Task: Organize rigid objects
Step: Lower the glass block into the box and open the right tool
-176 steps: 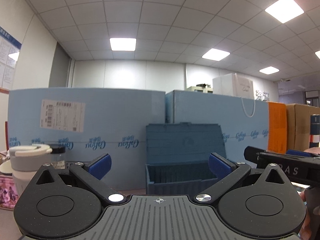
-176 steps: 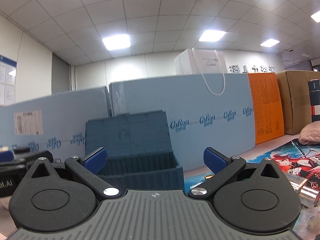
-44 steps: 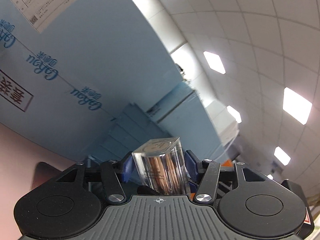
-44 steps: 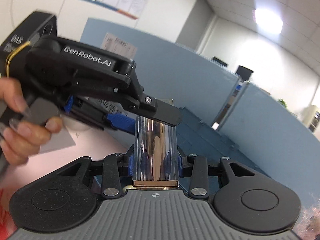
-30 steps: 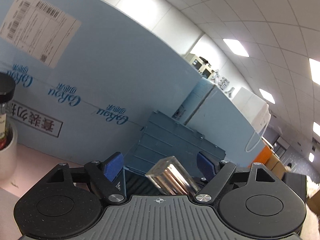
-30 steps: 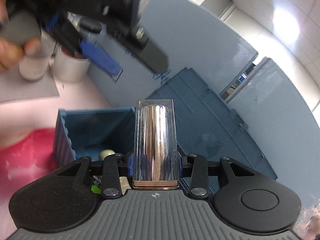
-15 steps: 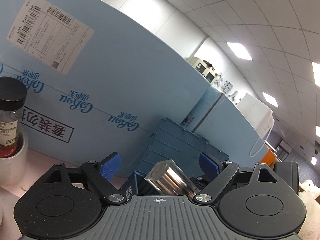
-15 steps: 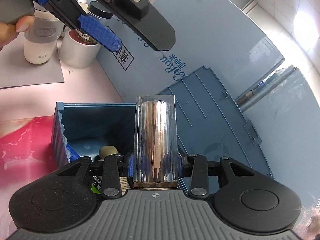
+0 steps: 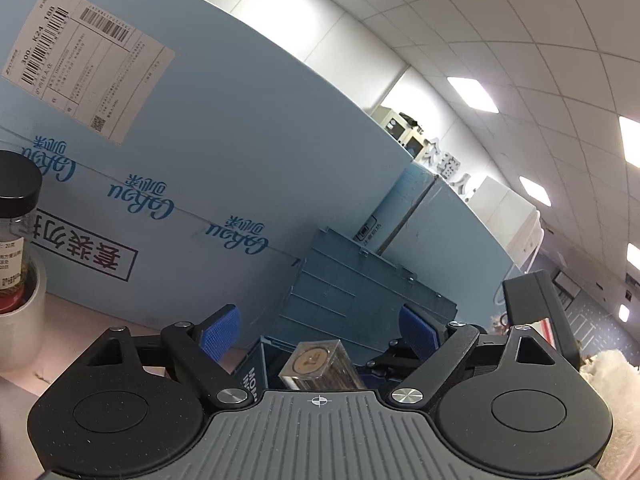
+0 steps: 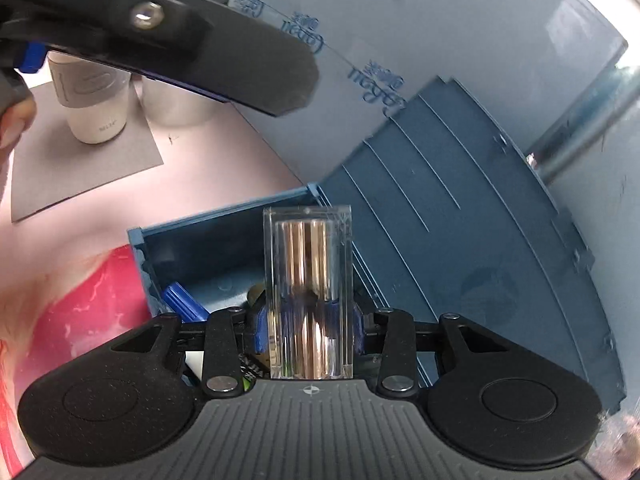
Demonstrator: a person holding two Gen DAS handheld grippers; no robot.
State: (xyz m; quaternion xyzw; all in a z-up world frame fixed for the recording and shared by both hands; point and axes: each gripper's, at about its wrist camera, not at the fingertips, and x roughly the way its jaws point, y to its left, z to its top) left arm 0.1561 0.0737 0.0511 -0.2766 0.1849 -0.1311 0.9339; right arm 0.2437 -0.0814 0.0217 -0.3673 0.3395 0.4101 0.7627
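Note:
My right gripper is shut on a clear rectangular case with a shiny copper-coloured cylinder inside, held over the open blue storage box. In the left wrist view the same case shows low between my left gripper's wide-open blue pads, touching neither pad. The box's raised lid stands behind it. The left gripper's black body passes across the top left of the right wrist view, above the box. A blue piece and other small items lie inside the box.
A light blue foam board stands behind the box. A white cup on a grey mat and a second white cup holding a black-capped jar stand to the left. A red printed mat lies left of the box.
My left gripper let go of the case and opened wide. My right gripper kept hold of it and brought it down closer over the open box.

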